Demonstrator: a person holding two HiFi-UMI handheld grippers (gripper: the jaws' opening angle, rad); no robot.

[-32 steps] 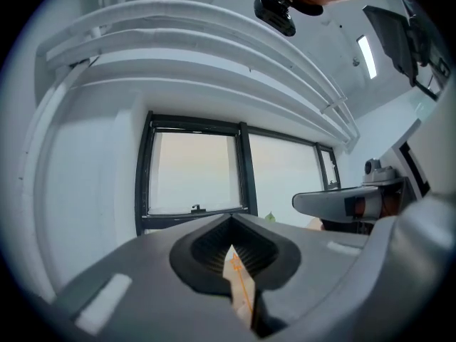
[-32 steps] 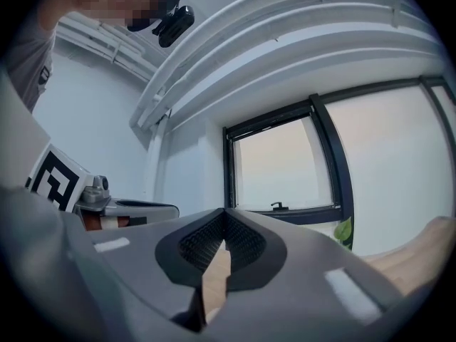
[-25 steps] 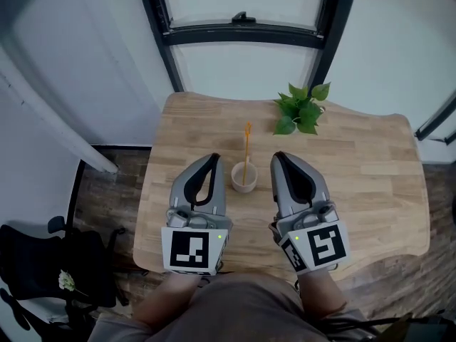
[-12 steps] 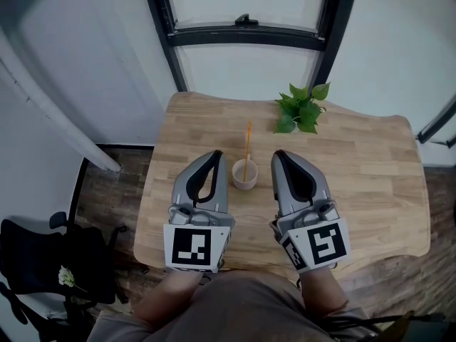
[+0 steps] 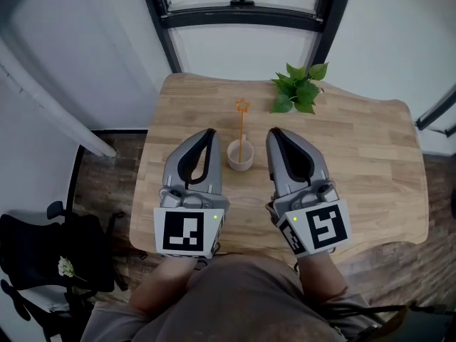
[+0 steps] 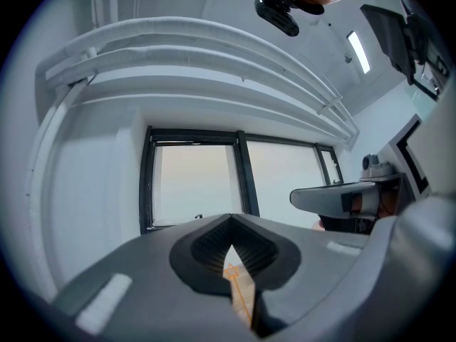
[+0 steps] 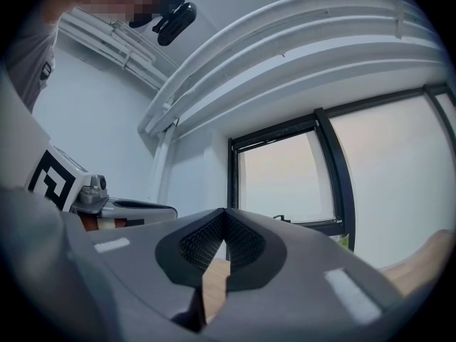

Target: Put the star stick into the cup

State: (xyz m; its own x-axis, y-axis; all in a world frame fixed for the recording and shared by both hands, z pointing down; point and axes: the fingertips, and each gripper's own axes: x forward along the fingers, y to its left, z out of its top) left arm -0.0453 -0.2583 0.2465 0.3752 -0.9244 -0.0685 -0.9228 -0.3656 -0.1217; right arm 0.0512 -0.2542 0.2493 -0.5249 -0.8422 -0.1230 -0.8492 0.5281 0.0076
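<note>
A small pale cup (image 5: pixel 241 155) stands on the wooden table (image 5: pixel 370 162). The orange star stick (image 5: pixel 241 123) stands in it, star end up and leaning slightly away from me. My left gripper (image 5: pixel 207 133) lies just left of the cup, shut and holding nothing. My right gripper (image 5: pixel 273 133) lies just right of it, also shut and holding nothing. In the left gripper view the jaws (image 6: pixel 230 219) meet at the tip, and the star stick (image 6: pixel 234 275) shows through the gap below them. In the right gripper view the jaws (image 7: pixel 226 212) meet too, with only table wood (image 7: pixel 212 287) behind.
A small green plant (image 5: pixel 298 95) sits at the table's far edge, right of the stick. A dark-framed window (image 5: pixel 242 16) and white wall rise behind the table. A black chair (image 5: pixel 43 262) stands on the floor at the lower left.
The view has shifted a little. The stick now shows its star outline and reaches higher in the picture. Both grippers stay shut on either side of the cup.
</note>
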